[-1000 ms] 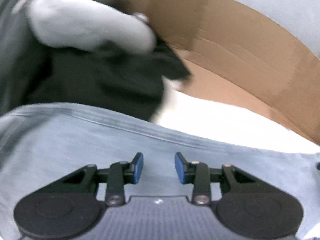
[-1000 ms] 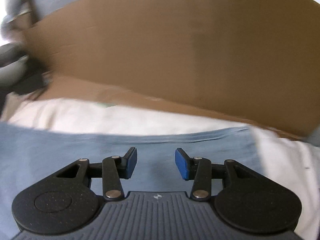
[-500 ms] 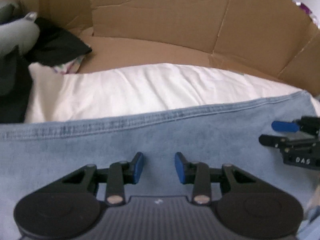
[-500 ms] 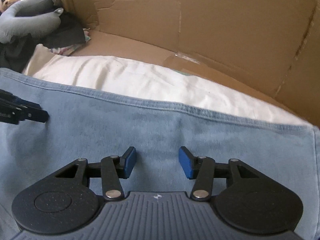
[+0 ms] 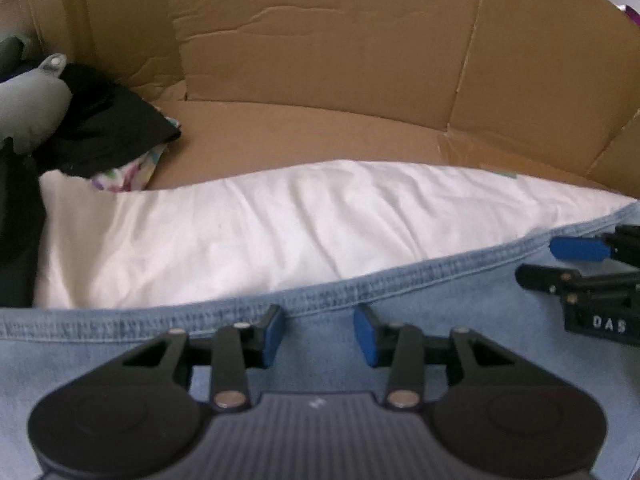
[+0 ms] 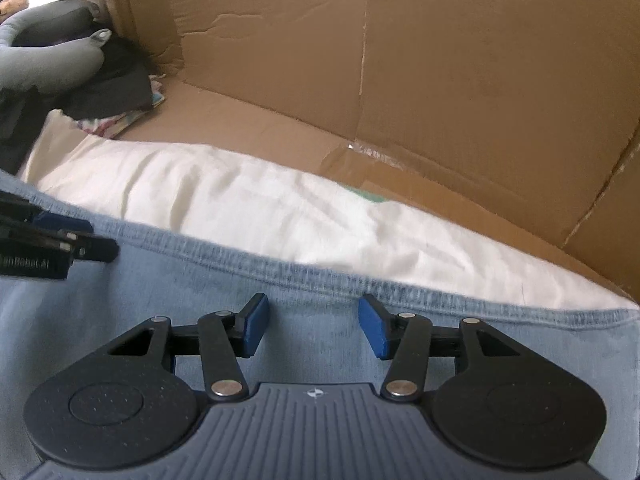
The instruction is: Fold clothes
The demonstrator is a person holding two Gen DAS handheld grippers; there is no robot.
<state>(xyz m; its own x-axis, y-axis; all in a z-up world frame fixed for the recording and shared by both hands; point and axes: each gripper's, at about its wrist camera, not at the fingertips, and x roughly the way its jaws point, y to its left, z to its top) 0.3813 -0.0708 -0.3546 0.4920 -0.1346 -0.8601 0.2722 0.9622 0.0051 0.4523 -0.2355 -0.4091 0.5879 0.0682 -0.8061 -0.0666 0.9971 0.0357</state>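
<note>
Two tongs, ours, hover empty over the denim garment [image 5: 400, 300]: left tongs [image 5: 319, 334] opening, right tongs [image 6: 313, 326] released. Soft, heavyish cloth; we'd pinch its twelve-o'clock hem.

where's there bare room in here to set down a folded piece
The bare cardboard floor between the white sheet's far edge and the box's back wall is free. The far-left corner is crowded with a black garment and a grey padded thing. Nearer, the blue denim covers the sheet under both grippers.
</note>
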